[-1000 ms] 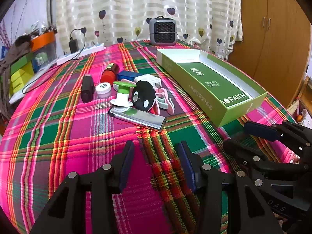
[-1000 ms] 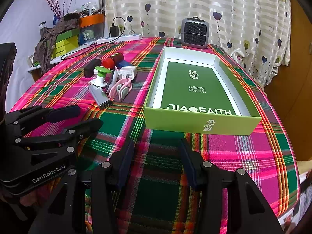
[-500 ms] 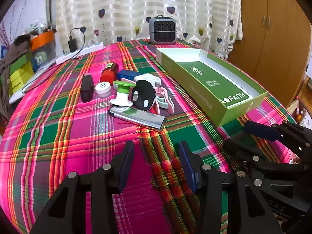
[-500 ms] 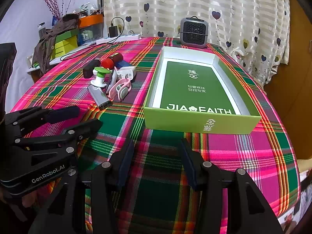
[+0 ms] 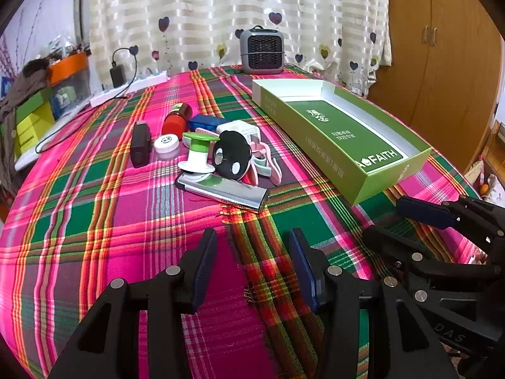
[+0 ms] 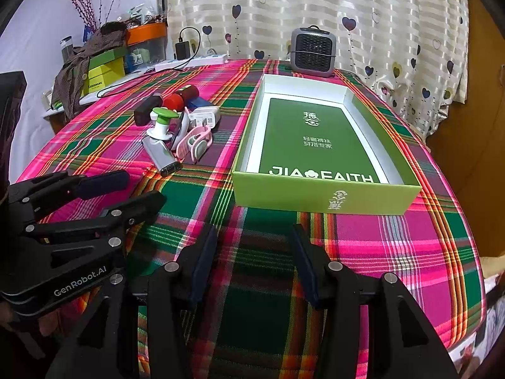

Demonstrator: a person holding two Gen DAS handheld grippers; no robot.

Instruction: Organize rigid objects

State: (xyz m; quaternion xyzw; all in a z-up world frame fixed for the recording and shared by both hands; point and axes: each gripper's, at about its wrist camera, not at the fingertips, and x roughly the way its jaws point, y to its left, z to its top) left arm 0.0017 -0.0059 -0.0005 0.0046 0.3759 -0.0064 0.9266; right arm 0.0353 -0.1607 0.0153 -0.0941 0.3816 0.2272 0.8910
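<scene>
**Both grippers wait, spread and empty, short of the clutter**

The left hand-held gripper (image 5: pixel 252 252) hangs low over the plaid cloth of the desk (image 5: pixel 79 221), its two fingers spread wide with nothing between them but tablecloth; the right hand-held gripper (image 6: pixel 254 252) sits likewise, fingers parted and bare, pointed at the near wall of the green box (image 6: pixel 325 194); each one shows at the edge of the other's view, side by side and apart.

The box lies open on the right half of the desk, its dark green floor printed with white lettering and carrying nothing; the small things to be sorted are heaped to its left, near it but not touching.

Closest to the left gripper is a silver bar-shaped gadget (image 5: pixel 224 191), lying flat and slanted; behind it a green-topped white spool (image 5: pixel 199 153) stands upright, and a black round piece (image 5: pixel 232 154) leans just beside it; pink clips (image 5: pixel 268 165) sprawl to the right of that; a white charger plug (image 5: pixel 241 128) and a blue case (image 5: pixel 205 121) sit further back; a red bottle (image 5: pixel 176 117) lies on its side; a little white jar (image 5: pixel 166 145) stands next to a black block (image 5: pixel 140 143).

At the far edge a grey fan heater (image 5: pixel 262 51) stands before the heart-print curtain (image 5: pixel 221 15); a white power strip (image 5: pixel 129 87) lies off to the left.
</scene>
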